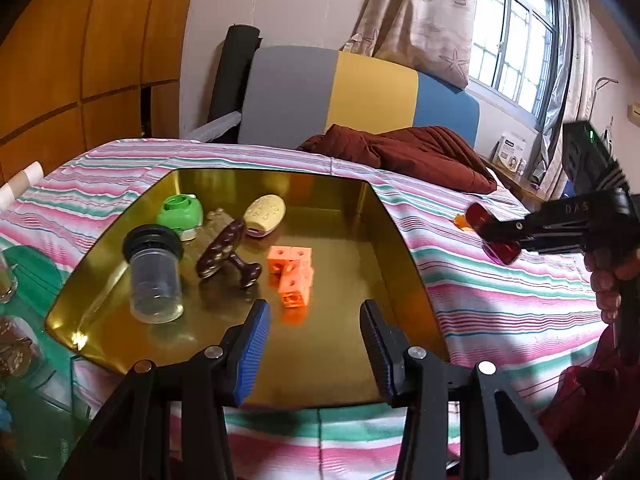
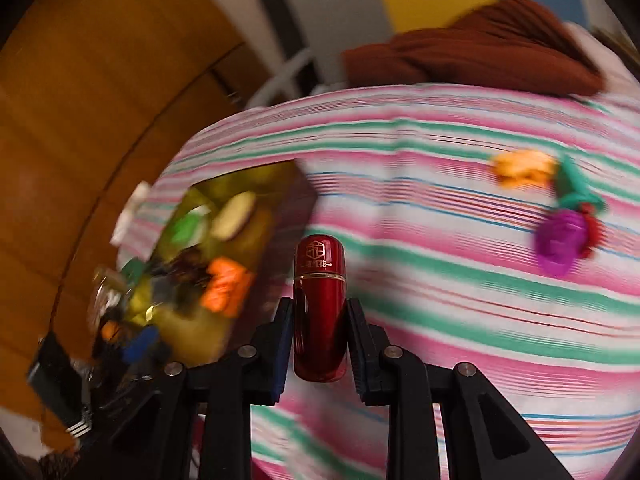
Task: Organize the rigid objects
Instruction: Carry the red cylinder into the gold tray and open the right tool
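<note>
1. Over the striped bed cover [image 2: 440, 184], the right gripper [image 2: 320, 328] has its jaws closed snugly on a small red capsule-shaped case [image 2: 319, 304], gripped round its lower half with the gold-lettered cap pointing forward.
2. Seen from the left wrist view, that case [image 1: 494, 232] sits off to the right of the gold tray [image 1: 400, 248], above the cover and not yet over the rim.
3. The left gripper [image 1: 314, 340] hangs above the tray's near edge, jaws wide apart and holding nothing.
4. Already lying in the tray: a clear jar with a black lid [image 1: 154, 272], a green dispenser [image 1: 180, 212], a cream oval piece [image 1: 266, 210], a dark brown figure [image 1: 224, 252] and orange linked cubes [image 1: 292, 276].
5. The step in hand looks like the carry: the case is picked and is on its way to the tray.
6. Next, the case needs bringing across over the tray's bare right-hand part, lowering clear of the cubes, then letting go.
7. An orange piece [image 2: 524, 168] and a purple-and-green toy [image 2: 564, 236] lie on the cover, probably next in turn.
</note>
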{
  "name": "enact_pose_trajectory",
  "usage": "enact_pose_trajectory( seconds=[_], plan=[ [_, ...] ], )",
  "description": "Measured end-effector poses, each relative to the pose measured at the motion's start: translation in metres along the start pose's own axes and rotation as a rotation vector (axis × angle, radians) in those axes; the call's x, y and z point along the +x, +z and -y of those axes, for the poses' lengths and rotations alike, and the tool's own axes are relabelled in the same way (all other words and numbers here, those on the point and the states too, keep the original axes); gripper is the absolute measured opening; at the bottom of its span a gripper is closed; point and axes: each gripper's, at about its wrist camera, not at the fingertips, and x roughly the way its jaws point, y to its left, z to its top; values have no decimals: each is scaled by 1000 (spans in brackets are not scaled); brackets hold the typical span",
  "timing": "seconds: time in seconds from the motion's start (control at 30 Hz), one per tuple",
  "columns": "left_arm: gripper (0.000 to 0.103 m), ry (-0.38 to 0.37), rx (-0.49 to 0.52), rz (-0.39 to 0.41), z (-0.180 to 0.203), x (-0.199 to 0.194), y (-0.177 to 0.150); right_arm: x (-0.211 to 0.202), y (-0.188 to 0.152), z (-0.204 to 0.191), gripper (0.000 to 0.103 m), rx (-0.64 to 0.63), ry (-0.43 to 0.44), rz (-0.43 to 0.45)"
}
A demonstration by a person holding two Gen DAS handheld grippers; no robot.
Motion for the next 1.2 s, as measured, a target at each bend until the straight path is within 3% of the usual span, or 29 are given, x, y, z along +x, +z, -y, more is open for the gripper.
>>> enact_pose_trajectory(
  seconds=[0.17,0.37,0.53,1.03,1.13,1.2],
  plan=[
    [47,37,-48,25,-21,-10,-3,29,-2,-67,26,-154,40,-35],
    [47,154,-161,76,-55,-28,-1,74,-17,-116,26,-276,42,-119],
    [47,192,-231,100,-75,-36,-3,101,-30,-145,26,-377,3,-160],
    [47,197,-255,124,-83,-43,-4,131,-42,-168,27,-451,-41,-206],
    [47,195,-257,121,-82,-43,-5,124,-41,-169,39,-456,-36,-189],
    [47,195,-254,116,-80,-42,-5,117,-41,-169,40,-448,-28,-171]
  ],
)
